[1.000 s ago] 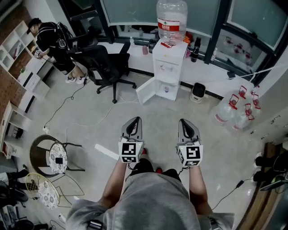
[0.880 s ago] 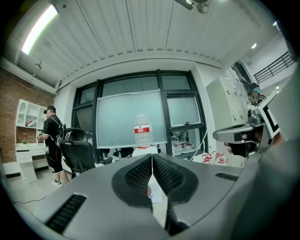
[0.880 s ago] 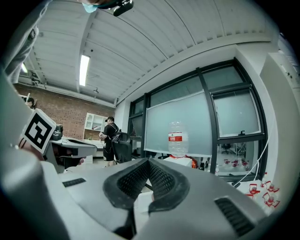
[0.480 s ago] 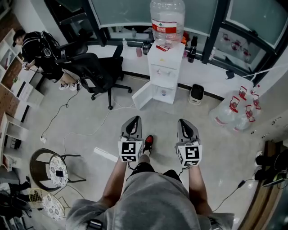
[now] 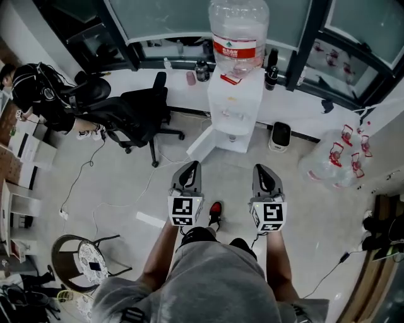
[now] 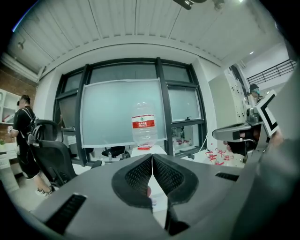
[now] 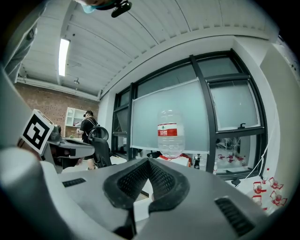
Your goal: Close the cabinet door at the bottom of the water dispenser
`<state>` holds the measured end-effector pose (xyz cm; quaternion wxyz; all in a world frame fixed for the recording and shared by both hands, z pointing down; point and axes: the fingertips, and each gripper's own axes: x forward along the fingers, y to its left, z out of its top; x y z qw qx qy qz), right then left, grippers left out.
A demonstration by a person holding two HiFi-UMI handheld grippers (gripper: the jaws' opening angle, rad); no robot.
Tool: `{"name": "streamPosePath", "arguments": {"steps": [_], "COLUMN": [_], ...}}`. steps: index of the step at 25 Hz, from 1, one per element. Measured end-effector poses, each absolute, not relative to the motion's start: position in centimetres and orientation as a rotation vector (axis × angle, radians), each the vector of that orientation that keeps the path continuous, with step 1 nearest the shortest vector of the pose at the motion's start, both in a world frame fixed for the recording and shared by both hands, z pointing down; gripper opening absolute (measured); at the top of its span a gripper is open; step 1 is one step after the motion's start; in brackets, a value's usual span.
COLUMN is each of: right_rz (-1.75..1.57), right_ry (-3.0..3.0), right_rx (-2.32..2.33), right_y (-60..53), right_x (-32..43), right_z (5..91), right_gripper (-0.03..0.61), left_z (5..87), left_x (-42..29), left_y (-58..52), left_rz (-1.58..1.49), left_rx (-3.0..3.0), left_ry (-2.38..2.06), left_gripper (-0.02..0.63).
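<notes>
- An office room with a pale grey floor (image 5: 113,183), seen from above, with dark-framed windows (image 5: 170,19) along the far side.
- Nearest, at the floor's lower left corner, stands a round chair (image 5: 88,265) with a patterned seat.
- The left tongs (image 5: 191,165) (image 6: 152,156) are held out over the floor. Their ribbed pads are pressed together with nothing between them.
- The right tongs (image 5: 261,169) (image 7: 149,161) are level with them and just as tightly closed, also empty.
- A red shoe (image 5: 215,213) shows on the floor between the two.
- Beyond the tongs and well apart from them, the cabinet door (image 5: 202,144) hangs open, swung out leftward from the foot of the water dispenser (image 5: 235,104).
- The white dispenser stands at the far edge of the floor, against a long white bench (image 5: 303,104) under the windows.
- A large clear bottle (image 5: 237,31) with a red label sits upside down on its top; both gripper views show it straight ahead.
- Left of the dispenser is a black office chair (image 5: 136,113), and further left a person (image 5: 38,94) in black.
- Right of it, some empty jugs (image 5: 334,161) with red caps lie near the floor's right edge.
</notes>
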<state>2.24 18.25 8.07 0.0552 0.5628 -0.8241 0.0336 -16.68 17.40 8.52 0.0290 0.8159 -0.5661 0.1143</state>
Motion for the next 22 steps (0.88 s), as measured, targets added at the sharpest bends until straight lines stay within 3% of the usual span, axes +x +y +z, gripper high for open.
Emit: {"name": "streamPosePath", "arguments": {"steps": [22], "right_rz": [0.274], "right_ry": [-2.442], "right_rx": [1.629], "right_y": [1.0], "right_x": [-5.9], "right_z": [18.1], "right_gripper": [0.015], "left_z": [20.3], "left_x": [-23.6], "left_y": [1.0], "left_rz": [0.446], "left_rx": [2.403], "left_ry": [-1.642], "left_gripper": [0.026]}}
